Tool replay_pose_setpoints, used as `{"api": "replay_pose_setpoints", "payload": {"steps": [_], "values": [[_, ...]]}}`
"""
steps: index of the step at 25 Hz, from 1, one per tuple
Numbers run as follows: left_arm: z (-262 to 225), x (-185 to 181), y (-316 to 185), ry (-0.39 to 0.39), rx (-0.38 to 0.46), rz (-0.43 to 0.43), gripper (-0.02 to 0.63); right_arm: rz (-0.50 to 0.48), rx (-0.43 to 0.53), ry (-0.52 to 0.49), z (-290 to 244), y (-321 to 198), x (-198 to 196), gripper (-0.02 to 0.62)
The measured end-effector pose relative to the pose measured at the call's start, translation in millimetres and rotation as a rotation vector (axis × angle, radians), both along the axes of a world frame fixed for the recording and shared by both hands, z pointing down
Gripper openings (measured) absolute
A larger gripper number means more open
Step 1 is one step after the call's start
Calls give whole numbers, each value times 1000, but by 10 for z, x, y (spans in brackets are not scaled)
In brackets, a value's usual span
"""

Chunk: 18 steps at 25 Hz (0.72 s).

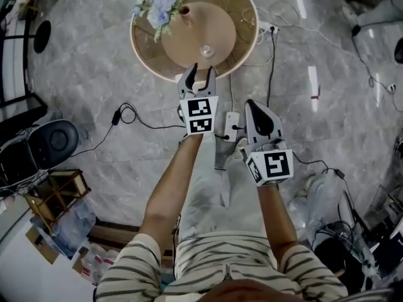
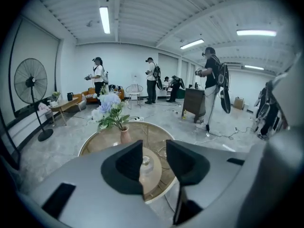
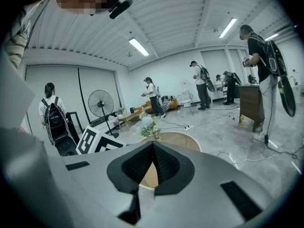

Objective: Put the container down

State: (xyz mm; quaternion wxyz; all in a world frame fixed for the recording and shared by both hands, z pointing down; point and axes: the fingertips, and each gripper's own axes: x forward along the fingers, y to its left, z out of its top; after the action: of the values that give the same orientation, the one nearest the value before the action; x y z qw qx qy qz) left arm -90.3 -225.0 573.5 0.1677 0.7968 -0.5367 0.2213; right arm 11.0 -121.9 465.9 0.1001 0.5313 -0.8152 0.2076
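A small clear glass container (image 1: 206, 50) stands upright on a round tan disc (image 1: 189, 36) on the round glass-topped table (image 1: 141, 55). My left gripper (image 1: 202, 72) hovers at the table's near edge, just short of the container, jaws partly apart and empty. In the left gripper view the container (image 2: 146, 167) shows through the gap of the left gripper (image 2: 153, 151), beyond the tips and apart from them. My right gripper (image 1: 253, 106) hangs lower right, over the floor, off the table. Its jaws meet at the tips, as the right gripper (image 3: 153, 148) shows in its own view, with nothing held.
A pink vase (image 1: 184, 10) with pale blue flowers (image 1: 157, 5) stands at the table's far side. Cables and a power strip (image 1: 232, 126) lie on the marble floor below. A dark chair (image 1: 53, 142) and a wooden stool (image 1: 56, 190) stand at left. Several people (image 2: 153, 80) and a fan (image 2: 31, 82) are farther off.
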Motion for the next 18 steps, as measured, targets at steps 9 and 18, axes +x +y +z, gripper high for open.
{"api": "replay_pose_setpoints", "payload": {"steps": [9,18], "values": [[-1136,-10,675,7,47,-73,-2,-64,78,-8,-920,205,83,9],[-2228,202,1061,59,163,-44,-2,-116,168,-13,-1737,394,73,9]]}}
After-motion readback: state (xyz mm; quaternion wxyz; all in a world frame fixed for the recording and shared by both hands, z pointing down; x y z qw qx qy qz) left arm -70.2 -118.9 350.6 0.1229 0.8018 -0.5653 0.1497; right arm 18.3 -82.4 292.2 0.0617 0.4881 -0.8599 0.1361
